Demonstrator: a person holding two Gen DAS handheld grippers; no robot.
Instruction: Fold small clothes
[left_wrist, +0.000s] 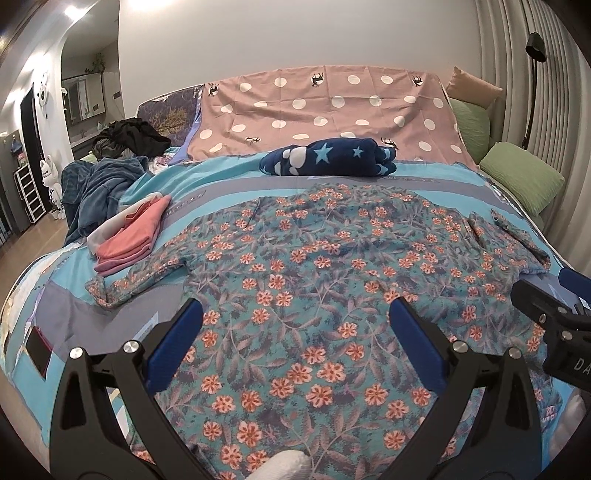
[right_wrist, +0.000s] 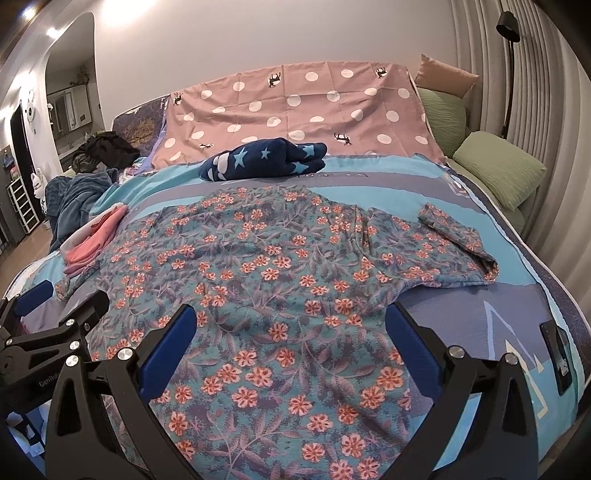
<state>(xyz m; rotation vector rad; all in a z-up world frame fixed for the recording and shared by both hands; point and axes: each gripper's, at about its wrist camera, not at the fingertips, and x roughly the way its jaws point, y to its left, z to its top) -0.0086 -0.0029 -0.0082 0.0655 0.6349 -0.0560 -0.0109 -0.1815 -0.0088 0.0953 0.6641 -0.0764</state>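
Floral shirt (left_wrist: 332, 266), thin teal fabric printed with orange blossoms and grey leaves, is lying spread flat across the middle of the bed (left_wrist: 92, 325), hem toward the near edge and both sleeves reaching out sideways. At the bed's left edge a rumpled dark-blue blanket (left_wrist: 96, 192) is slumping, and just beside the shirt's left sleeve a folded stack of pink clothes (left_wrist: 129, 236) is sitting. The left gripper (left_wrist: 295, 321) is hovering over the shirt's lower part, its blue-padded fingers spread wide and holding nothing. Toward the far edge a plush navy star-patterned bundle (left_wrist: 328, 160) is resting. The right gripper (right_wrist: 290, 325) is likewise hanging spread and empty over the shirt's right side. Green pillows (right_wrist: 498, 173) are lining the right edge.
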